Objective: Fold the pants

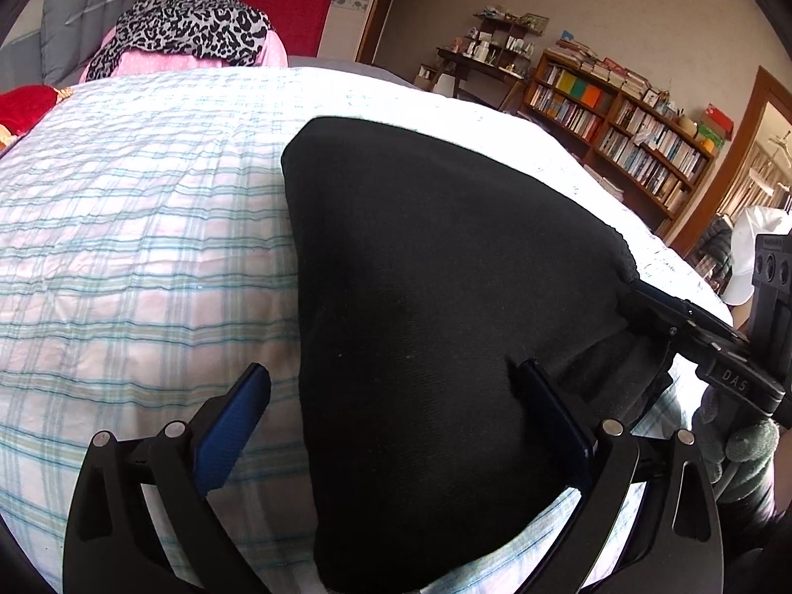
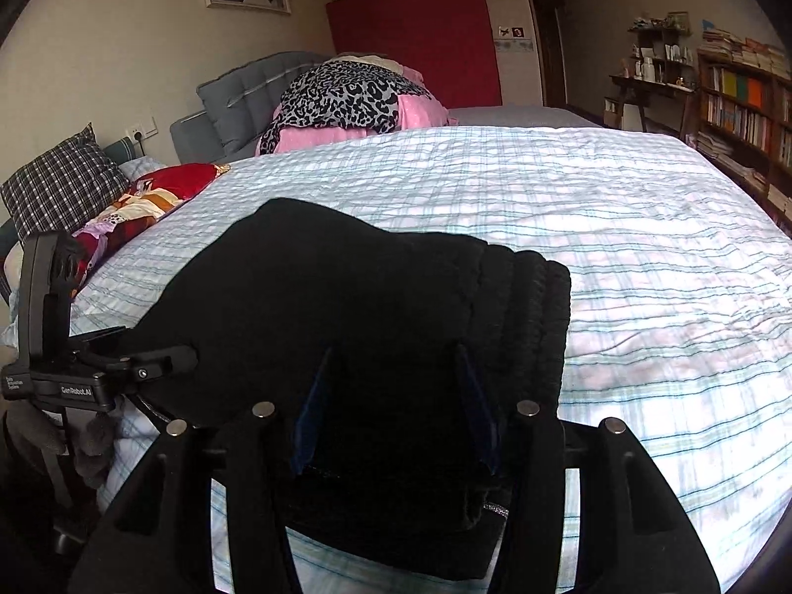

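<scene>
Black pants [image 1: 420,272] lie folded in a thick pad on the checked bedsheet [image 1: 123,247]. My left gripper [image 1: 391,369] stands wide open astride the pants' left edge. One blue pad [image 1: 232,425] is over bare sheet and the other pad [image 1: 554,416] rests on the black cloth. In the right wrist view the pants [image 2: 346,297] fill the foreground, ribbed waistband to the right. My right gripper [image 2: 394,349] hovers over their near edge, jaws partly apart, dark cloth between and under them with no visible pinch. The left gripper [image 2: 168,376] shows at the pants' left edge, and the right gripper [image 1: 638,302] at their right corner.
A leopard-print and pink bedding pile [image 2: 346,94] sits at the bed's far end by a grey headboard. Red cloth [image 2: 168,183] and a checked pillow [image 2: 59,183] lie to the left. A bookshelf [image 1: 618,128] stands past the bed's right side. A gloved hand [image 1: 742,445] holds the right tool.
</scene>
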`<state>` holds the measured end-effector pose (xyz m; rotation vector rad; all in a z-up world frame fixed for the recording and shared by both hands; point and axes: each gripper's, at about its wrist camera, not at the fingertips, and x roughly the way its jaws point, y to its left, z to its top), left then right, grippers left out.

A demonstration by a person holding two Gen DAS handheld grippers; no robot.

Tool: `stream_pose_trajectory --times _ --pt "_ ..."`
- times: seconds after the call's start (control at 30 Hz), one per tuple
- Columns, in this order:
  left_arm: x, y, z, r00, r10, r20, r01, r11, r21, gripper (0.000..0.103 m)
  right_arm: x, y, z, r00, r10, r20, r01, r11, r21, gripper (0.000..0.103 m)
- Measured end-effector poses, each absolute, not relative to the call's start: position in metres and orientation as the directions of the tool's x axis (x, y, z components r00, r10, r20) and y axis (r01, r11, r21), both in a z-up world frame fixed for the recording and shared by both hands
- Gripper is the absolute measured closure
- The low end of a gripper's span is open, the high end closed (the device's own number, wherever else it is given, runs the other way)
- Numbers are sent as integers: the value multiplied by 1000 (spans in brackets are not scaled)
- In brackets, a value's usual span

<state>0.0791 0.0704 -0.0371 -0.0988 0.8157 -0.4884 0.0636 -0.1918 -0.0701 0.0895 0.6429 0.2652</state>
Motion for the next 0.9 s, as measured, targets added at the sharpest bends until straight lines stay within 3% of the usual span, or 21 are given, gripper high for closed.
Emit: stream_pose_trajectory --times 0.2,0.6,0.9 --pt "75 66 -21 620 -429 -657 386 896 -220 5 76 -189 -40 808 266 -525 -219 964 150 52" --pt "79 53 -25 632 -390 -670 382 909 -168 5 127 -206 -82 724 263 -637 -146 962 231 51" --pt "81 50 -30 637 -374 -674 383 912 -145 5 128 -212 -91 709 306 -635 -142 945 296 51"
